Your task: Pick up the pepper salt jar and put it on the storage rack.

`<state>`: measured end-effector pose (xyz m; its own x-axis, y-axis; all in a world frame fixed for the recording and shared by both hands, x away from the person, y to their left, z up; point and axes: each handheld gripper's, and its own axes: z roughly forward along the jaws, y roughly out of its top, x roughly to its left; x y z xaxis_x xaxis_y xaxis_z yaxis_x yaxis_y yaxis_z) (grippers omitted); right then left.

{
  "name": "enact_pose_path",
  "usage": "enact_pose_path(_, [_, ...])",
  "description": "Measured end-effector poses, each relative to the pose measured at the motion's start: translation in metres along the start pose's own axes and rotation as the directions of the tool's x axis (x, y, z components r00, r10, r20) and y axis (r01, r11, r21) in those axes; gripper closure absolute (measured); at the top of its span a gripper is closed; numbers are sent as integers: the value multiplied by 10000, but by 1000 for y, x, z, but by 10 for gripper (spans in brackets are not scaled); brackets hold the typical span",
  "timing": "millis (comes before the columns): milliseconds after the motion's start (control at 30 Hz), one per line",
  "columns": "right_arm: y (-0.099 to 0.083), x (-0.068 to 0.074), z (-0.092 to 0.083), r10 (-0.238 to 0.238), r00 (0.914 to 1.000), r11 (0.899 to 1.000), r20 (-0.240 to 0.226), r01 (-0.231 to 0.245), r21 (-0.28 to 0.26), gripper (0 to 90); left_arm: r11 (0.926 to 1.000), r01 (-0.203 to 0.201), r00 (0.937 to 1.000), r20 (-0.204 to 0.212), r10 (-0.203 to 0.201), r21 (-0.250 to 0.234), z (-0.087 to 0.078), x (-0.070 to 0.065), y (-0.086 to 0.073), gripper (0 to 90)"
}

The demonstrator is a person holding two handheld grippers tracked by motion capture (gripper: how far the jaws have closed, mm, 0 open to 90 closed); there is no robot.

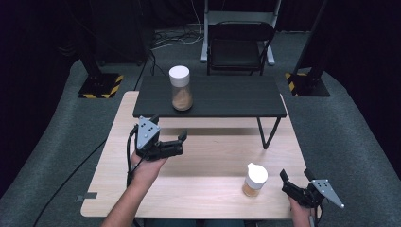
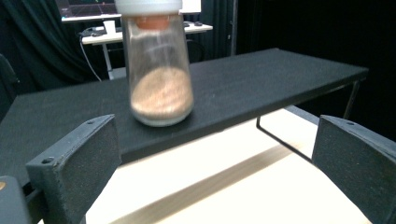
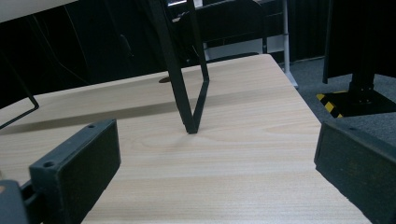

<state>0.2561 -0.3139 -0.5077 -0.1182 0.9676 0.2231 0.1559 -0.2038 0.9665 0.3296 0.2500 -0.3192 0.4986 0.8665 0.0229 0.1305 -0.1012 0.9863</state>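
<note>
Standing on wooden table (image 1: 198, 156), black shelf (image 1: 222, 97), dark curtained room

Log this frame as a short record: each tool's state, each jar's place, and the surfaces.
left tool: open, empty, facing the tall jar
right tool: open, empty, beside the small jar
tall jar: upright on the black shelf, white lid, brown powder in the bottom
small jar: upright on the wooden table, white lid
contact: neither jar touched

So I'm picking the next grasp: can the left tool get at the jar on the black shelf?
Probably yes: the left tool is open and faces the jar, with nothing between them.
</note>
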Motion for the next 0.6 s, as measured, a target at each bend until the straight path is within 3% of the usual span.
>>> enact_pose_path(600, [0,0,0,24,10000,10000,17,-24,28,0,9980,586,9972,-475,-575,223,-12,10,-61,0])
